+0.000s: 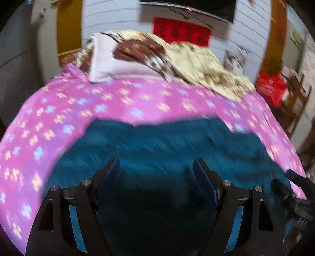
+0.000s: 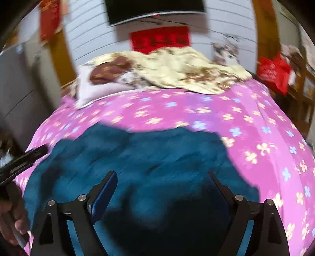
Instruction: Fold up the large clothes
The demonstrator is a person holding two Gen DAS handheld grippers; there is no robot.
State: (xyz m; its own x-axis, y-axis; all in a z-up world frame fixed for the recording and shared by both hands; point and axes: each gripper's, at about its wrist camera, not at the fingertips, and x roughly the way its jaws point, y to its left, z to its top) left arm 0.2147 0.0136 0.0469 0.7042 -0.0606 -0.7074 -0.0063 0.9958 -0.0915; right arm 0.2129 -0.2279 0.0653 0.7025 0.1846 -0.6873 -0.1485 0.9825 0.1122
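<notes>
Bed [image 1: 137,98]: pink sheet with flower print, filling most of both views.
Teal garment [image 1: 167,141]: spread flat on the near half of the bed, creased.
Pillow [image 1: 110,63], pale, far left; cream and brown quilt [image 1: 196,59] heaped far right.
Wall: white panels, red banner [image 1: 181,31], dark screen [image 2: 155,9] above.
Red bag [image 1: 270,88]: far right.
Left gripper [image 1: 156,167]: jaws wide apart, empty, above the garment.
Right gripper [image 2: 160,181]: jaws wide, holding nothing.

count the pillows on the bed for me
1. A single pale pillow lies at the head of the bed on the pink flowered sheet, left of the cream and brown quilt, which partly covers it and may hide another.
</notes>
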